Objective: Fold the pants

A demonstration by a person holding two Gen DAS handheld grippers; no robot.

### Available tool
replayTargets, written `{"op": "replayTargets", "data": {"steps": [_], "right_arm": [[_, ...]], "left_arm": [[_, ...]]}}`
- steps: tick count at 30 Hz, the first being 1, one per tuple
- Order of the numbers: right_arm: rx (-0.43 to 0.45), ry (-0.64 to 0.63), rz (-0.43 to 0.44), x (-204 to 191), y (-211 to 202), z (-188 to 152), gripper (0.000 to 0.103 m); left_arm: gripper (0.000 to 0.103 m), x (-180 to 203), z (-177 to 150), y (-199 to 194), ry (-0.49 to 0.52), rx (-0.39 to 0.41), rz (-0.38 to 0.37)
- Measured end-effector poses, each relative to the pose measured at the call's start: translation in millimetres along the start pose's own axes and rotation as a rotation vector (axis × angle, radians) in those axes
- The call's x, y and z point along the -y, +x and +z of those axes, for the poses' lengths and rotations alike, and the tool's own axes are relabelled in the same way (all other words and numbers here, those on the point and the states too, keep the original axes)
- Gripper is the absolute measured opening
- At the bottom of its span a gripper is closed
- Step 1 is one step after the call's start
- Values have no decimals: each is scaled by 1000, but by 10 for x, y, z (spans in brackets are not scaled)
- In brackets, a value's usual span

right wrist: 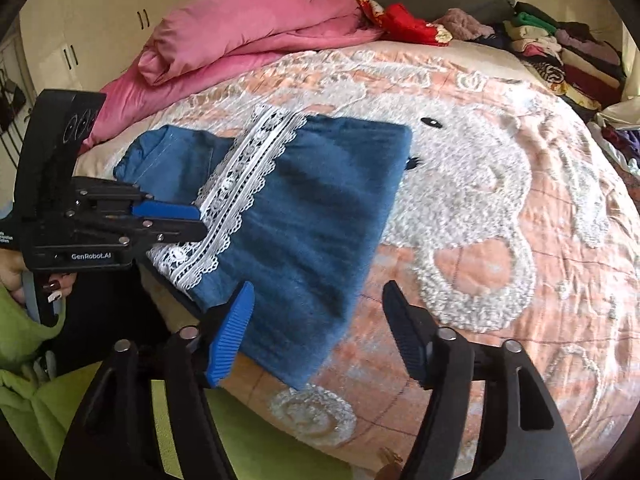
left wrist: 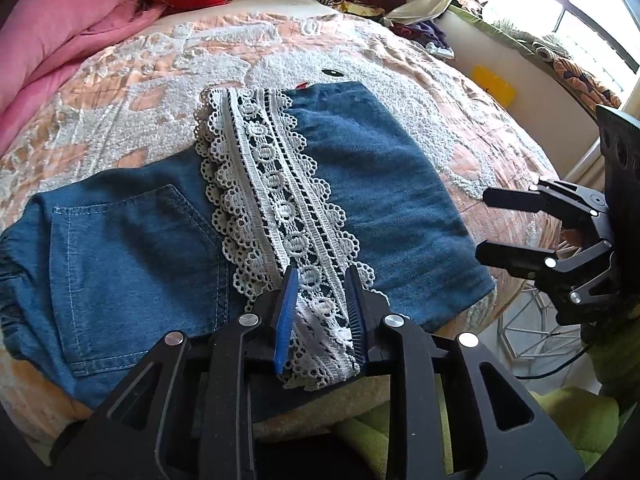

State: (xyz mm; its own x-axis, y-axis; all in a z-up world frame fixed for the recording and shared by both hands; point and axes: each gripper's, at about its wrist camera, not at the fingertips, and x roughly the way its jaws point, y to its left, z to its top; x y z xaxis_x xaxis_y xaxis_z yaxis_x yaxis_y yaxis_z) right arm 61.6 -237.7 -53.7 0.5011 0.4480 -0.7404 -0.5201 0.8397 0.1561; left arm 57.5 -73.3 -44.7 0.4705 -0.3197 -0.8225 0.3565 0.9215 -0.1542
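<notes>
On the bedspread (right wrist: pixel 500 216), folded denim pants (left wrist: pixel 380 184), left gripper (left wrist: pixel 320 284) pinching lace trim (left wrist: pixel 276 184), right gripper (right wrist: pixel 316 300) wide, empty

Folded blue denim pants (right wrist: pixel 304 216) with a white lace trim band (right wrist: pixel 236 196) lie on a bed covered by a peach quilt with a white tufted animal motif (right wrist: pixel 500 216). The right gripper (right wrist: pixel 318 332), jaws wide apart, hovers over the pants' near corner without pressing it. The left gripper (right wrist: pixel 196 222), jaws nearly closed, meets the lace; a crumpled pink duvet (right wrist: pixel 240 40) lies beyond.
</notes>
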Motion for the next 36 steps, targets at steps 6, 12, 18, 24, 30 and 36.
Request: {"op": "replayTargets", "data": {"steps": [6,12,18,24,30,36], "right_arm": [[22,-4,-37,16,-86,30,82],[44,-11,-72,-5,-164,80,92],[66,-18,-88,-49,-234,119,92],[84,-26,-98,-83,-277,170,92],[111,-51,-82,-171,-315,294,92],[121,-93,-30,-338,-251,496,92]], "left_arm": [[26,18,4,-47,0,10,4],[34,13,13,-132,-4,32,7],[44,-2,21,-209,-12,52,14],[50,-38,28,-296,-20,73,25],[72,-147,26,-464,-50,112,58],[84,-497,-22,-756,-154,167,134]]}}
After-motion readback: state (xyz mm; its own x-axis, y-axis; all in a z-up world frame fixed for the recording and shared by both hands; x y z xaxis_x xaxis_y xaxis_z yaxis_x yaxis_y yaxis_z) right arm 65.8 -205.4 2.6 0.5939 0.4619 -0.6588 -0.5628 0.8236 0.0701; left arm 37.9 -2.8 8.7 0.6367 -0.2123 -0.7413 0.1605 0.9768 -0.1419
